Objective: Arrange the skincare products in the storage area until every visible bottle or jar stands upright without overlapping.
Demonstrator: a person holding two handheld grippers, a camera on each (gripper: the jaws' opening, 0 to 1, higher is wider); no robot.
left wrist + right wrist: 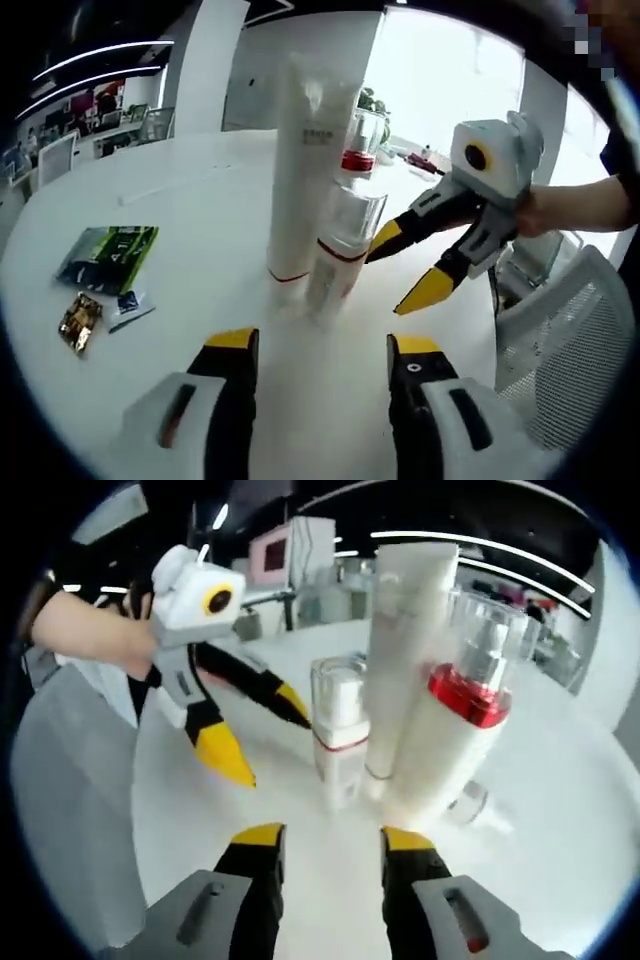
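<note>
Green packet (108, 256) beside foil wrapper (79, 320)

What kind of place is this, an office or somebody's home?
Probably an open office or meeting area: a large round white table, a mesh office chair beside it, more chairs and desks behind, and strip ceiling lights.

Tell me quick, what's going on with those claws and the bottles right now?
Left gripper and right gripper both open, holding nothing. Tall white tube, small clear-capped bottle and red-collared pump bottle standing clustered on the white table. Sachets lie aside.
</note>
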